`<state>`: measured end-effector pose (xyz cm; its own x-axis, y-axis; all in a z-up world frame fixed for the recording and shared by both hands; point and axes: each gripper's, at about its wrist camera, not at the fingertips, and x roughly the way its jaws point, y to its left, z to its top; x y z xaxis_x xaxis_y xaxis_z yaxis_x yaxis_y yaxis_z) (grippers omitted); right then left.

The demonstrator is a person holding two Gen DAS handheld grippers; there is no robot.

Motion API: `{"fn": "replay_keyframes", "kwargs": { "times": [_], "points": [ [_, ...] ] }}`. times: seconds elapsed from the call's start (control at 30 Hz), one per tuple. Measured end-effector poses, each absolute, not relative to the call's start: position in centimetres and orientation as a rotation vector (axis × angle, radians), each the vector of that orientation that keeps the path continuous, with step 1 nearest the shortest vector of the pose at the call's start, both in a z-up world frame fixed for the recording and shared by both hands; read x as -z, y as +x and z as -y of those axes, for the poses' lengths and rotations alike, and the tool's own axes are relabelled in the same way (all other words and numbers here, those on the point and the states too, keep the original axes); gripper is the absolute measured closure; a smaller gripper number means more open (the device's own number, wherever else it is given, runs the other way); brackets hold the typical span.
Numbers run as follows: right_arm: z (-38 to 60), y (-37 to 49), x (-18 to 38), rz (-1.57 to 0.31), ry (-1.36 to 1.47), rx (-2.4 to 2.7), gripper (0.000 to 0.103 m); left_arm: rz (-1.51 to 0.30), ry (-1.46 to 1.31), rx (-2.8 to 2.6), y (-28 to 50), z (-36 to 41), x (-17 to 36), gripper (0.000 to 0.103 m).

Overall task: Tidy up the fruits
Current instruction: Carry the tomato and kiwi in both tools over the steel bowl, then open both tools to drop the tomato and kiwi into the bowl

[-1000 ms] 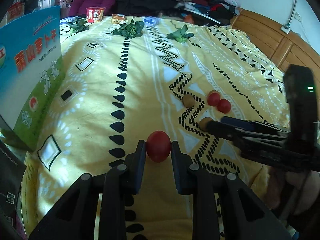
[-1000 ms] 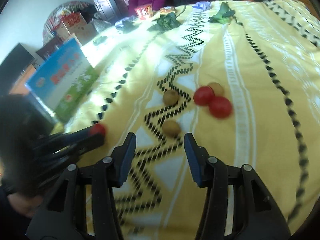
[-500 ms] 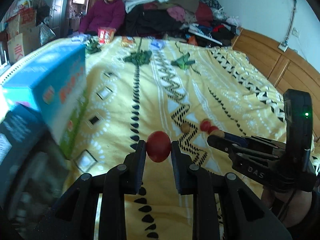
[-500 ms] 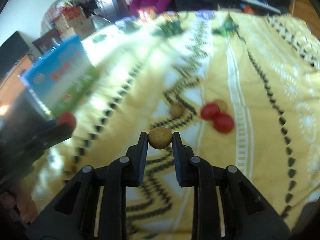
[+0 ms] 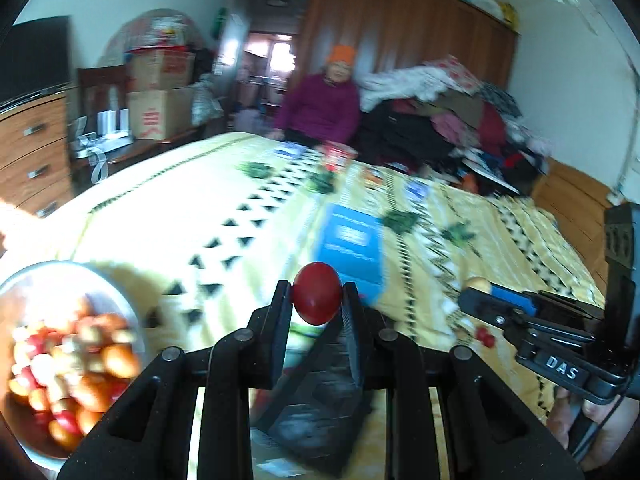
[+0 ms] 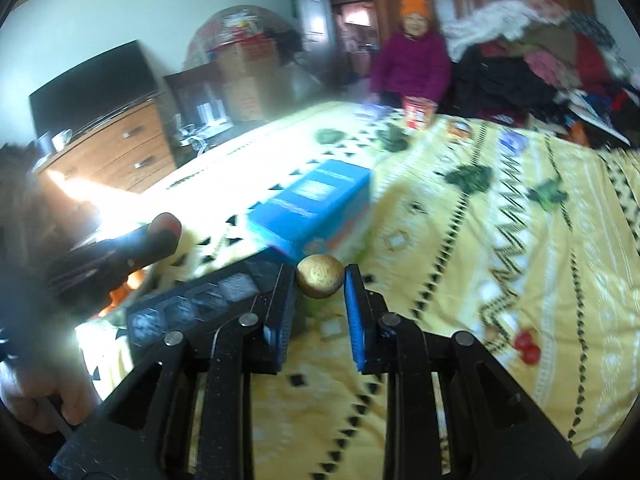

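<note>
My left gripper point(image 5: 317, 300) is shut on a red tomato point(image 5: 317, 298), held up above the yellow bedspread point(image 5: 224, 236). A glass bowl point(image 5: 116, 292) full of red and orange small fruits sits at the lower left of the left wrist view. My right gripper point(image 6: 320, 283) is shut on a small brown round fruit point(image 6: 320, 282). In the left wrist view the right gripper point(image 5: 476, 285) shows at the right with that brown fruit at its tip. In the right wrist view the left gripper point(image 6: 164, 228) shows at the left with the tomato. Two red tomatoes point(image 6: 526, 346) lie on the bedspread at the right.
A blue carton point(image 6: 316, 204) lies on the bed ahead, with a dark patterned box point(image 6: 200, 300) nearer. Leafy greens point(image 6: 468, 176) and snack packs point(image 6: 418, 114) are scattered farther back. A person in a purple jacket point(image 6: 414, 60) sits at the bed's far end. A wooden dresser point(image 6: 112, 148) stands left.
The right gripper closed on the brown fruit and lifted it. Both grippers rose and swung left, bringing the blue carton and the fruit bowl into view. The left one kept its tomato.
</note>
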<state>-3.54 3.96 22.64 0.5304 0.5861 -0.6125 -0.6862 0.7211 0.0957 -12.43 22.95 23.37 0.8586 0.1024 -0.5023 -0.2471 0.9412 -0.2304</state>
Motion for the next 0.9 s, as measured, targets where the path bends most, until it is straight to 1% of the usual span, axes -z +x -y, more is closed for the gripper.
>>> {"fn": "replay_keyframes", "kwargs": {
  "times": [0.2,0.4,0.63,0.9],
  "points": [
    [-14.8,-7.7,-23.1,-0.668,-0.282,-0.914,0.078,-0.475,-0.374,-0.397,-17.9,-32.8,-22.8,0.078],
    [-23.2,-11.9,-22.4,-0.654,-0.392,-1.031,0.078,-0.495,-0.448,-0.517,-21.2,-39.3,-20.2,0.078],
    [-28.8,-13.7,-20.7,-0.672,-0.477,-1.088,0.078,-0.527,-0.505,-0.547,-23.2,-43.0,-17.3,0.078],
    [-31.2,-13.9,-19.2,-0.713,-0.501,-1.082,0.078,-0.561,-0.54,-0.543,-23.7,-45.2,-15.2,0.078]
  ]
}}
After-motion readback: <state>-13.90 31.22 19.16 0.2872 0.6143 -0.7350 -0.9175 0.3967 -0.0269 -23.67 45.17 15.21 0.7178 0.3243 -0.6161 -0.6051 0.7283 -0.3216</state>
